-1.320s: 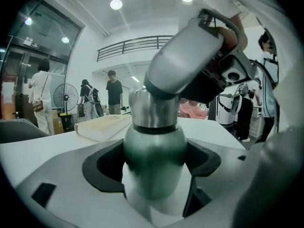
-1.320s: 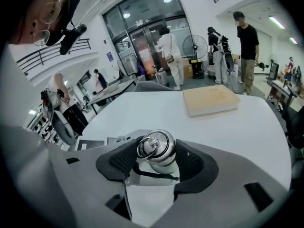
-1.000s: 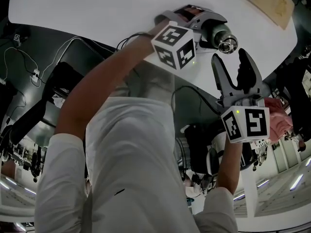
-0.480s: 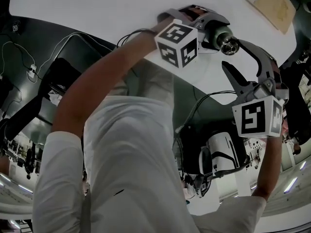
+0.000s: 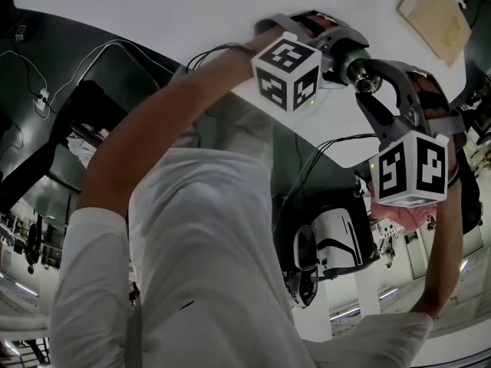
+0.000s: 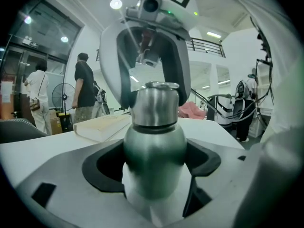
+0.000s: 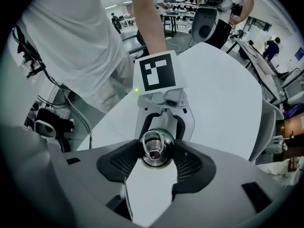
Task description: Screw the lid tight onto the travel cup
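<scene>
A steel travel cup (image 6: 154, 146) stands on the white table (image 5: 153, 14), and my left gripper (image 6: 154, 167) is shut on its body from the side. In the head view the left gripper (image 5: 344, 48) holds the cup (image 5: 341, 52) near the table's edge. My right gripper (image 7: 156, 158) points straight down over the lid (image 7: 156, 148), which has a ring on top. Its jaws have just been closing, with the lid between them, and the pads touch both sides. From the left gripper view the right gripper (image 6: 154, 91) straddles the lid (image 6: 154, 106).
A flat beige book (image 5: 437, 10) lies on the table's far right; it also shows as a book (image 6: 102, 125) behind the cup. Cables (image 5: 46, 90) run over the floor at the left. Two people (image 6: 85, 89) stand in the background.
The right gripper has rolled about a quarter turn and moved from beside the cup down onto the lid, its jaws narrowing round it. The left gripper and cup have stayed put.
</scene>
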{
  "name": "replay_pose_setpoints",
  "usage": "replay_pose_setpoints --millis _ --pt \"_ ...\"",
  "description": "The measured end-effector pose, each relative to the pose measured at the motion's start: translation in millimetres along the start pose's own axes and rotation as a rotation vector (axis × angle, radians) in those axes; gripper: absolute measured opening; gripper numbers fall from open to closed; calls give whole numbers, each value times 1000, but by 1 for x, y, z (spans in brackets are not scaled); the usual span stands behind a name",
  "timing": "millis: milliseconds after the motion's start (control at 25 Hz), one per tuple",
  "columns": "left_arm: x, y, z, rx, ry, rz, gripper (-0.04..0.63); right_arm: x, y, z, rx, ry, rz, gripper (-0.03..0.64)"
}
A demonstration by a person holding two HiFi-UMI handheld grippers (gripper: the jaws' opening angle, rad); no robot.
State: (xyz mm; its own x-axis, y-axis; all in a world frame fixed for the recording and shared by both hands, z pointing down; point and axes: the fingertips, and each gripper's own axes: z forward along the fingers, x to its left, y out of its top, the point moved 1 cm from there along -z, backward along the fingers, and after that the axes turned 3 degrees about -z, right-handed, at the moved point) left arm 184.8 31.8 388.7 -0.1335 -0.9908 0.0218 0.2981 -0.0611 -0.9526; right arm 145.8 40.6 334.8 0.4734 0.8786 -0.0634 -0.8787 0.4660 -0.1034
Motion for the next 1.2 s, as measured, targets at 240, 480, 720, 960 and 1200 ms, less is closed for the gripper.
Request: replay_pose_setpoints --millis 240,480,720,960,1200 --pt "1 0 0 2 3 1 357 -5 -2 -2 -75 -88 267 228" --pt "1 0 -1 3 12 4 357 -10 -2 -3 -92 -173 552 228" --pt "1 1 -1 -1 14 -2 357 -15 -8 -5 -162 -235 892 227" --pt "0 0 0 0 16 -3 357 -15 -18 -7 -218 -367 1253 228" --pt "0 0 0 -2 15 -5 357 -14 -22 -9 -261 -499 1485 229"
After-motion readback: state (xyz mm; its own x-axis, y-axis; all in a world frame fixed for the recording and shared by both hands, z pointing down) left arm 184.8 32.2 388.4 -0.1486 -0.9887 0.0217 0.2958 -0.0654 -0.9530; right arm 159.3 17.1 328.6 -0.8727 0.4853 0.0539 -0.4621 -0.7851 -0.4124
